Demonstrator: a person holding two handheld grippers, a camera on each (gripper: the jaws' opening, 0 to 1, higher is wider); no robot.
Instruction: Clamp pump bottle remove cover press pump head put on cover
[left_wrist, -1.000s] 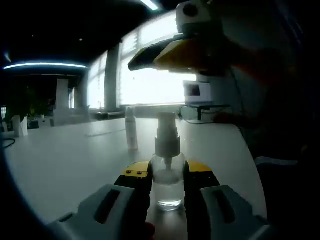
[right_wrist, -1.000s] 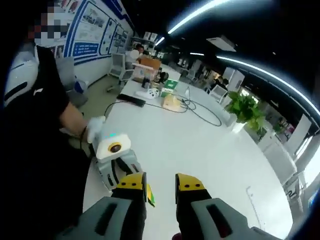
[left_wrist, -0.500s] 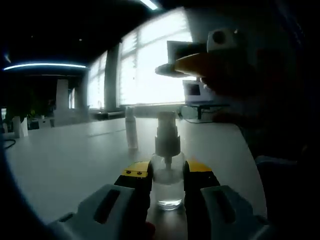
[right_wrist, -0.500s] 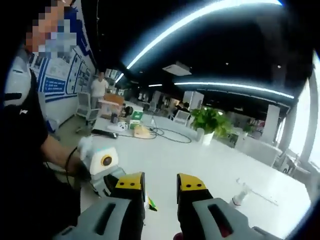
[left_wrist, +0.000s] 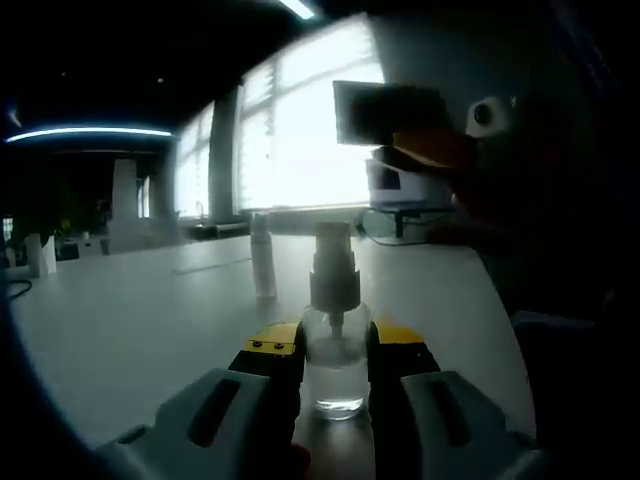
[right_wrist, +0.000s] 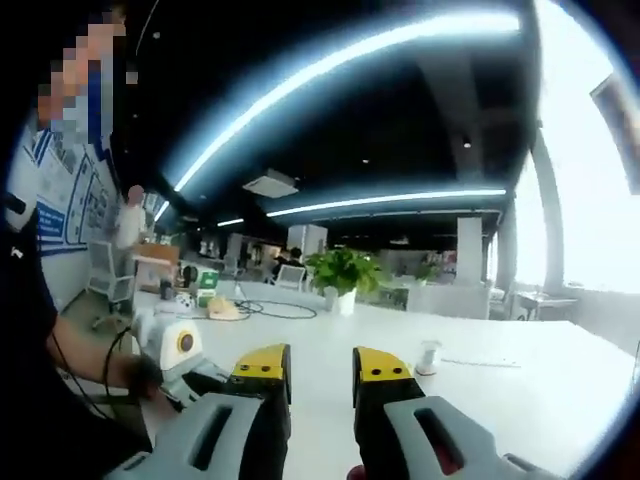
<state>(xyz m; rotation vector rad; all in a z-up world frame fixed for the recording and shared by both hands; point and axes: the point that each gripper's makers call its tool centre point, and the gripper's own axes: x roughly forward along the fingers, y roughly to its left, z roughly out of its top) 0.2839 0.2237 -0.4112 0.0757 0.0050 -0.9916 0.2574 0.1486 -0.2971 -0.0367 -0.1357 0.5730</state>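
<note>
Pump bottle (left_wrist: 335, 345): stands on the white tabletop (left_wrist: 130, 320), clamped between the left tool's (left_wrist: 335, 350) yellow-tipped jaws.
Axis: long axis upright, pump head (left_wrist: 333, 240) at the top, bare.
Cover (left_wrist: 262, 262): stands apart, behind the bottle.
Right tool (right_wrist: 320, 368): jaws slightly parted, holding nothing; seen raised at upper right in the left gripper view.
Step in hand: likely pressing the pump; push straight down along the axis, keeping the clamp firm.

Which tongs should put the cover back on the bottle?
The right tongs, probably. The left tongs are shut on the pump bottle, keeping it upright, while the right hold nothing, and the cover stands on the table.
</note>
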